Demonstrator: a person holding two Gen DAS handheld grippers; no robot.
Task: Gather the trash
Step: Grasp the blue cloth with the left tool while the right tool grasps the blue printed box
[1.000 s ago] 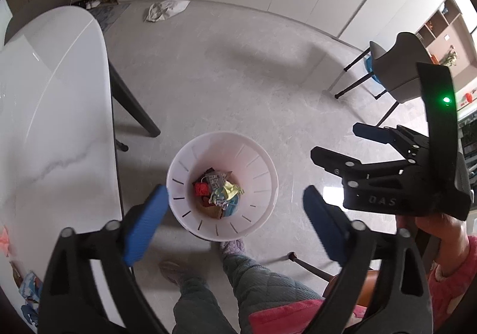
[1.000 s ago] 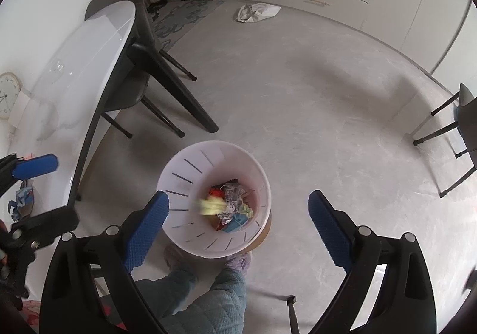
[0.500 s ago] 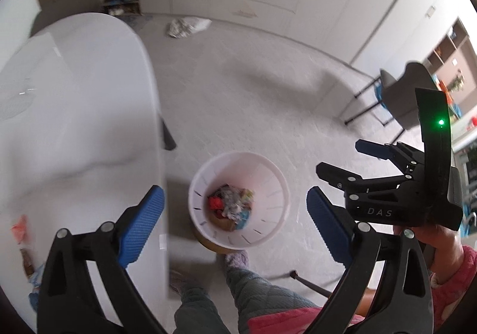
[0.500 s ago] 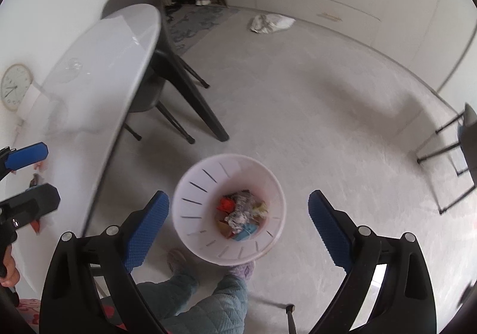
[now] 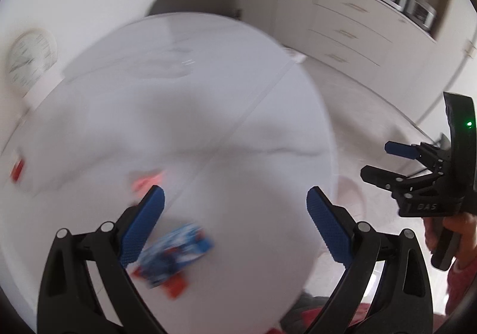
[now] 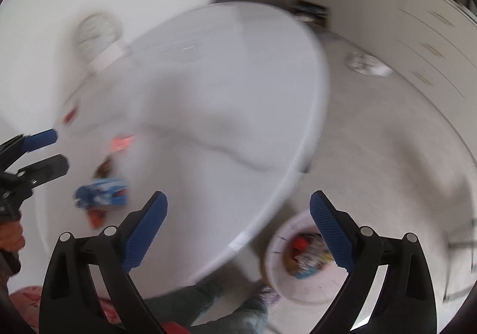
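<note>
Left wrist view: left gripper [image 5: 235, 220], fingers apart and empty, is hovering over a blue wrapper [image 5: 176, 250] lying near its left finger; right gripper [image 6: 238, 223] is also gaping.

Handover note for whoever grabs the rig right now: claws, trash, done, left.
Left claw: open, empty, above the white table.
Right claw: open, empty, over the table edge by the bin.
White bin: on the floor beside the table, already holds several wrappers.
Left on the table: blue wrapper with an orange-red scrap under it, a pink-red scrap farther in, a small red piece near the far left edge. Frames are motion-blurred, so details are unclear.
Next: probably the blue wrapper, nearest the left claw.
</note>
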